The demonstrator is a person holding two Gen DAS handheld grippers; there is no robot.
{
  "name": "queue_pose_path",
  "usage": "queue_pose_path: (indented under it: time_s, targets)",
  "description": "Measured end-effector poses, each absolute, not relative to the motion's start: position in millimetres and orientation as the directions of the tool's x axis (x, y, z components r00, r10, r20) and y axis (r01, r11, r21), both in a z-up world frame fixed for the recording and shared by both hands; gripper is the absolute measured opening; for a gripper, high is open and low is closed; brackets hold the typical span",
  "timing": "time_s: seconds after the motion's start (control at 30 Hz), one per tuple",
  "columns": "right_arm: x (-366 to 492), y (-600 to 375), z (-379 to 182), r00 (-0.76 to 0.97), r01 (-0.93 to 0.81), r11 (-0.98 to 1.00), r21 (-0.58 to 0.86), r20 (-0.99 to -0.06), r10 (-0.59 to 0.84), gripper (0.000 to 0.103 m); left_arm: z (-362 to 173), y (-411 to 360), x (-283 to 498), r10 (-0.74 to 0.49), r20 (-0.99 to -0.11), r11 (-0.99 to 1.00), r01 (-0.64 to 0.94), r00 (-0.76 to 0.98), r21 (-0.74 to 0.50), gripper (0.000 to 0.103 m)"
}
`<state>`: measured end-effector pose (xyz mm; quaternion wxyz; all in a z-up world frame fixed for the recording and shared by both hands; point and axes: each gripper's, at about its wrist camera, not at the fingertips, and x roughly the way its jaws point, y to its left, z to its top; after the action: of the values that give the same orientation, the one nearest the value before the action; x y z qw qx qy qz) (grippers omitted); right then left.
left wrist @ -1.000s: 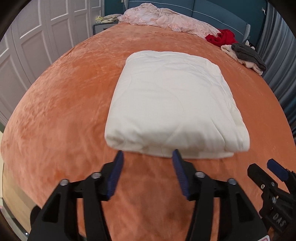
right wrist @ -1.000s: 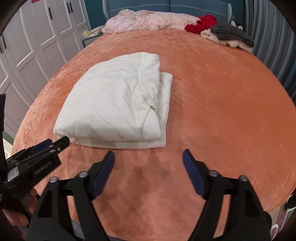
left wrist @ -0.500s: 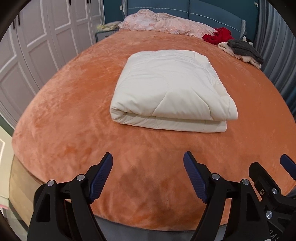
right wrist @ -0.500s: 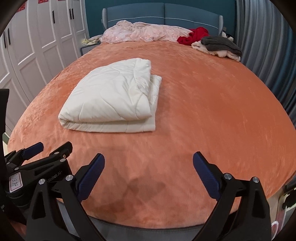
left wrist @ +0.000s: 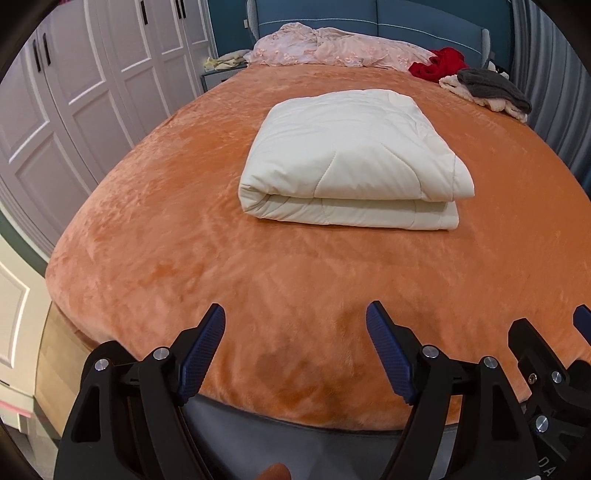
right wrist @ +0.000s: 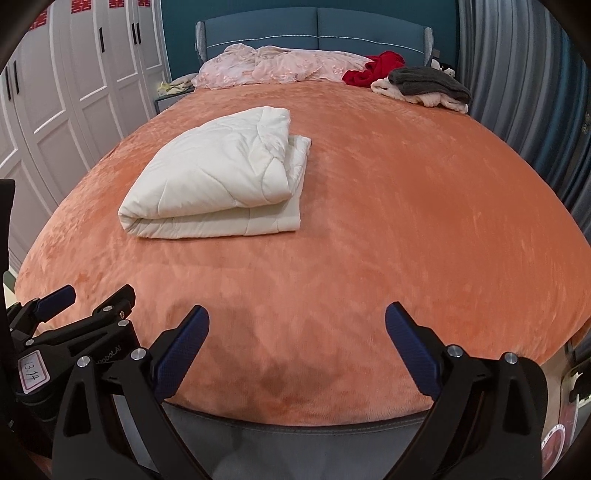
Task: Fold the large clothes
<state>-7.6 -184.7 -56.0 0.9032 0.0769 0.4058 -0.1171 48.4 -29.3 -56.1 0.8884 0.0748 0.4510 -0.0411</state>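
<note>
A cream quilt [left wrist: 351,155] lies folded into a thick rectangle on the orange bed cover [left wrist: 184,229]; it also shows in the right wrist view [right wrist: 218,173], left of centre. My left gripper [left wrist: 295,314] is open and empty, hovering over the foot edge of the bed, well short of the quilt. My right gripper [right wrist: 297,314] is open and empty, also at the foot edge. The right gripper [left wrist: 554,347] shows at the lower right of the left wrist view, and the left gripper [right wrist: 85,302] at the lower left of the right wrist view.
A pink blanket [left wrist: 332,48] lies against the blue headboard [right wrist: 317,29]. Red [right wrist: 373,68], grey [right wrist: 424,81] and cream clothes are piled at the far right corner. White wardrobe doors [left wrist: 74,92] stand on the left, grey curtains [right wrist: 517,92] on the right.
Both grippers have pulled back from the folded quilt toward the foot of the bed and opened wider. The quilt has stayed where it lay.
</note>
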Motion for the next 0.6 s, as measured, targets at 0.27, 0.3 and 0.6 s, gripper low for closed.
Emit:
queue_pose_path:
  time_s: [0.27,0.3,0.6]
  targets:
    - [-16,-178,-59,0.646,0.277,0.96,0.046,-0.749,-0.15,0.094,-56,-24,39,0.009,-0.794,0.986,0.127,0.608,0.108,0.076]
    - [-16,-178,-59,0.646,0.276,0.96,0.046,-0.749,-0.15,0.094,-56,-24,39,0.01,-0.794,0.986,0.128,0.608,0.11,0.076]
    - [-18,-175,-60,0.646,0.279,0.959,0.042,-0.748,-0.155,0.094,-57,-20,34,0.013,-0.79,0.987,0.121,0.613,0.109,0.076]
